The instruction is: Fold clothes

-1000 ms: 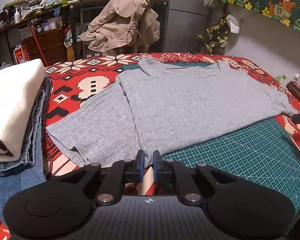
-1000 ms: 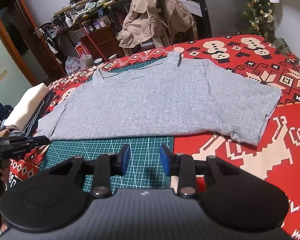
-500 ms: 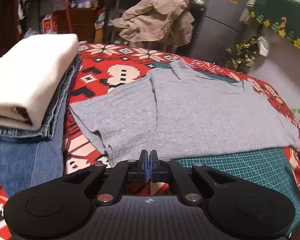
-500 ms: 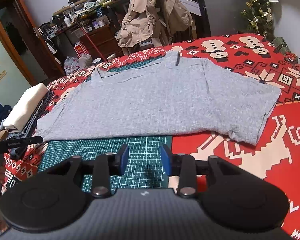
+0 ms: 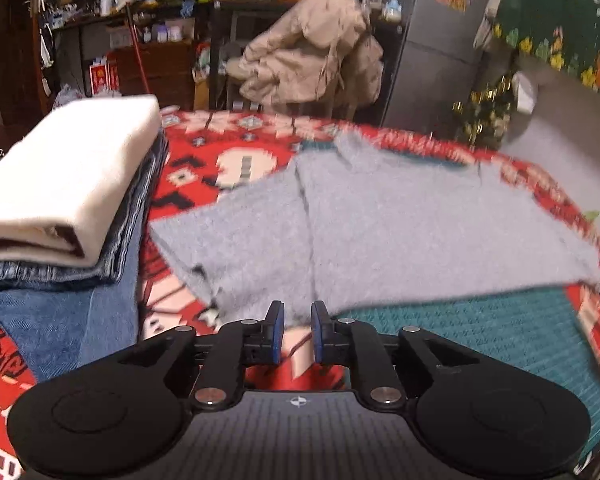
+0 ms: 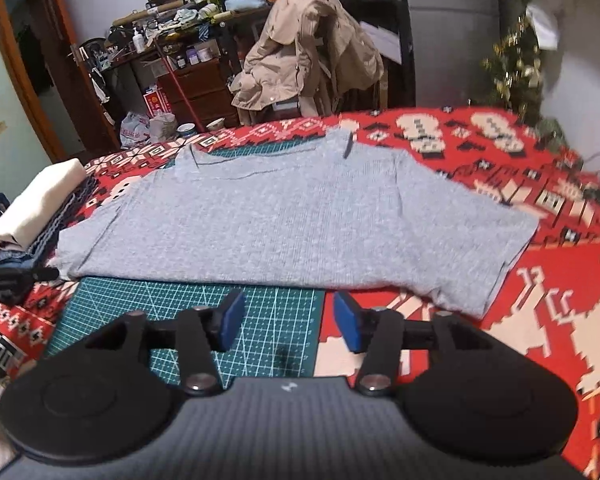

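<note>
A grey short-sleeved shirt (image 5: 380, 232) (image 6: 292, 220) lies spread flat on the red patterned blanket (image 6: 540, 300), collar at the far side and near edge over the green cutting mat (image 6: 180, 300). My left gripper (image 5: 298, 332) is open with a narrow gap, just short of the shirt's near left corner; nothing sits between its blue pads. The left wrist view is motion-blurred. Over the mat, in front of the shirt's near edge, my right gripper (image 6: 290, 322) stands wide open and holds nothing. The left gripper's black tip (image 6: 16, 278) also shows at the shirt's left sleeve.
A folded cream garment (image 5: 60, 184) (image 6: 36, 208) rests on folded jeans (image 5: 60, 312) at the left. Behind the bed stand a chair draped with a beige jacket (image 5: 312, 52), cluttered shelves and a small Christmas tree (image 6: 516, 68).
My left gripper went from a narrow gap to shut, then opened again, while drifting towards the shirt's left corner. The right gripper has opened wider. The shirt lies as before.
</note>
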A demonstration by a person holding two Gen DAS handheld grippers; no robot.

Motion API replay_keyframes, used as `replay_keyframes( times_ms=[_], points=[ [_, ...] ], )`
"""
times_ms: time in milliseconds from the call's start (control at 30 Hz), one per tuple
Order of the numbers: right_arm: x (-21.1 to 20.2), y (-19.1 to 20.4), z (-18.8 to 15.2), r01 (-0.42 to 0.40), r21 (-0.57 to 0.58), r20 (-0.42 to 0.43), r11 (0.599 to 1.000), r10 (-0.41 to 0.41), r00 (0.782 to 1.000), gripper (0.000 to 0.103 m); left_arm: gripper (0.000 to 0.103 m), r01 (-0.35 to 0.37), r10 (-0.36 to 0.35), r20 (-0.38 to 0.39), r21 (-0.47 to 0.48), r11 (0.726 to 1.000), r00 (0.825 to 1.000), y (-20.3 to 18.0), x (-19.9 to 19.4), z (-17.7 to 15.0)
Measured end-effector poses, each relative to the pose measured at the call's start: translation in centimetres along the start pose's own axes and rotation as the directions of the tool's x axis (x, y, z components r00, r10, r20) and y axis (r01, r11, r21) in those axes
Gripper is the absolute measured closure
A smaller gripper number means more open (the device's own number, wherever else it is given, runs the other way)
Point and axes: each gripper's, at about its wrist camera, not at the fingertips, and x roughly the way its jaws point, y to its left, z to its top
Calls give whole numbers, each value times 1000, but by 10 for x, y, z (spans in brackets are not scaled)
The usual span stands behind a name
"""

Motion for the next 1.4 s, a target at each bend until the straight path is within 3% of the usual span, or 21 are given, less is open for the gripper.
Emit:
replay_keyframes(
  times_ms=[100,167,200,367,500,700,767,900,1067,1300,1400],
  points=[
    [-4,5,1,38,-50,17,998,-37,999,41,86,46,-46,16,4,999,999,-9,5,9],
    [-8,8,2,67,-85,43,994,-64,997,22,73,70,-70,15,26,997,997,-19,11,14],
    [-12,8,2,81,-95,66,992,-75,995,18,65,79,-79,14,39,996,997,-24,14,16],
    [-24,9,3,114,-134,118,984,-99,988,1,60,50,-47,-18,148,988,999,-55,23,16],
    [-30,14,1,150,-174,137,973,-126,982,1,52,58,-49,-52,188,981,997,-67,26,13],
    [-34,26,0,243,-220,142,945,-215,966,1,18,-57,49,40,244,968,998,-81,12,7],
    [-34,28,2,255,-232,135,939,-228,964,1,17,-82,65,71,259,962,995,-84,7,6],
    [-32,27,5,280,-223,136,934,-254,957,1,15,-104,100,26,227,968,995,-82,13,14],
    [-25,27,6,296,-181,121,938,-277,953,1,15,-95,94,22,56,994,995,-74,16,18],
    [-25,30,11,255,-126,99,959,-243,965,1,16,-119,118,-14,-54,991,993,-53,18,21],
    [-23,34,11,251,-126,102,960,-239,966,1,24,-139,139,-9,-125,982,990,-33,13,23]
  ],
)
